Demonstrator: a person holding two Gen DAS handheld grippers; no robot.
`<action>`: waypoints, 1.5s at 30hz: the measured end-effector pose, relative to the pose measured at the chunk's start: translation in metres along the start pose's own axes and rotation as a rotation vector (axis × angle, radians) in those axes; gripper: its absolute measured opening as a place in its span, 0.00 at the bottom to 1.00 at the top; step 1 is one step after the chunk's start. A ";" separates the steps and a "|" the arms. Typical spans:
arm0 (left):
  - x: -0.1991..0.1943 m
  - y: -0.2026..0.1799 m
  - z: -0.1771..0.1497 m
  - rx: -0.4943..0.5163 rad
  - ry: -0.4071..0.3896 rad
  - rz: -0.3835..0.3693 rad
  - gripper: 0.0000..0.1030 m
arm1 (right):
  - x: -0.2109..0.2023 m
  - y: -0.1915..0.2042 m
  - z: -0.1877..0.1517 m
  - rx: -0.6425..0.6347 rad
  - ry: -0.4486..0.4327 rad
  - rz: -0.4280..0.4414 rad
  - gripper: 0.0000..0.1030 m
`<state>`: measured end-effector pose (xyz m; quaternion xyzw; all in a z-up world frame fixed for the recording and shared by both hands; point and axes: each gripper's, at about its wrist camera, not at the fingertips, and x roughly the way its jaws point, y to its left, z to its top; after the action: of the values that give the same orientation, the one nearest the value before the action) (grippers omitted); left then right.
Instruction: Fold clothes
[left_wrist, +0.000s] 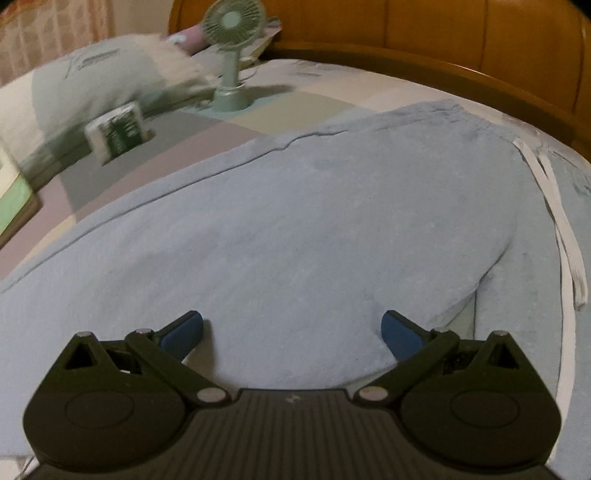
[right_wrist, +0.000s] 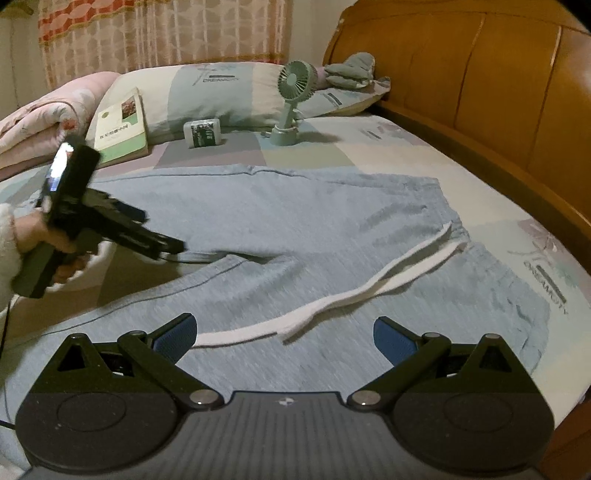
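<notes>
Below both cameras, a pair of light blue sweatpants (right_wrist: 295, 221) lies spread flat across the bed (right_wrist: 424, 155), its waistband toward the wooden headboard (right_wrist: 480, 85) side and its white drawstring (right_wrist: 332, 299) trailing loose over the fabric. The left gripper (left_wrist: 291, 328) hovers over the broad blue cloth with its blue-padded fingers (left_wrist: 184, 332) spread wide apart and nothing between them. The right gripper (right_wrist: 284, 336) is likewise spread wide and holds nothing, the free end of the drawstring lying just ahead of its fingers. In the right wrist view the left gripper appears at the far left, held in the person's hand (right_wrist: 55, 240) above the inner edge of a trouser leg. Toward the pillow (right_wrist: 221, 92) stand a small green fan (right_wrist: 291, 103), a small green-and-white packet (right_wrist: 203, 133) and a book (right_wrist: 122, 127) leaning against the pillow, with a pink quilt (right_wrist: 44, 110) bundled beside them.
</notes>
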<state>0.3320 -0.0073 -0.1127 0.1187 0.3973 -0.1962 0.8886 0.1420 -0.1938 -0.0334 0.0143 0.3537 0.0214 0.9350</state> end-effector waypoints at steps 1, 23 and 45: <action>-0.007 0.001 0.001 -0.002 -0.008 0.005 0.99 | 0.002 -0.002 -0.001 0.014 0.007 0.004 1.00; -0.017 -0.092 0.021 0.497 -0.230 0.166 0.99 | 0.001 -0.006 -0.004 0.007 0.004 -0.006 1.00; -0.044 -0.062 0.034 0.332 -0.314 0.068 0.99 | 0.101 0.027 0.047 -0.109 0.123 0.371 1.00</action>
<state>0.3002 -0.0639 -0.0603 0.2446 0.2120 -0.2449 0.9139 0.2484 -0.1621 -0.0638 0.0271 0.3998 0.2135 0.8910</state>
